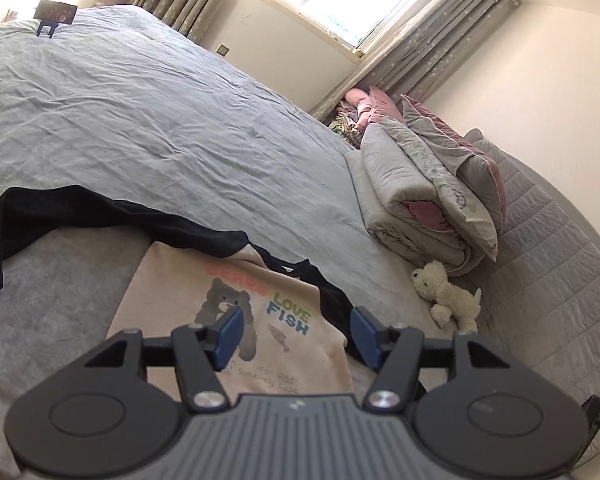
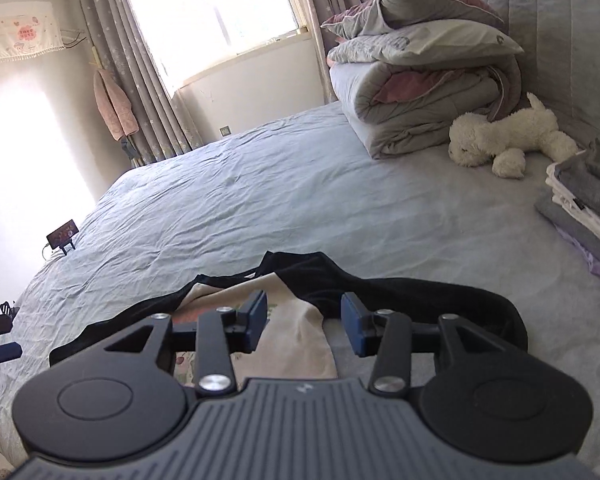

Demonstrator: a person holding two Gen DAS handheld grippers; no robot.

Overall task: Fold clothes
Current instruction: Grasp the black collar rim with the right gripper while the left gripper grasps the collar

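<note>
A beige sweatshirt (image 1: 236, 320) with black sleeves and a bear print reading "LOVE FISH" lies on the bed in front of me. Its black sleeve (image 1: 80, 208) trails off to the left. My left gripper (image 1: 296, 332) hovers open over the print, with nothing between its blue pads. In the right wrist view the same sweatshirt (image 2: 300, 328) lies bunched, a black sleeve (image 2: 420, 292) curving to the right. My right gripper (image 2: 304, 324) is open just above the beige cloth and black edge, holding nothing.
The wrinkled pale blue bedsheet (image 2: 300, 184) stretches ahead. A rolled quilt with pillows (image 2: 420, 92) and a white plush dog (image 2: 508, 140) sit by the padded headboard. A stack of folded clothes (image 2: 584, 208) lies at the right. A phone on a stand (image 2: 62, 236) sits near the bed's far edge.
</note>
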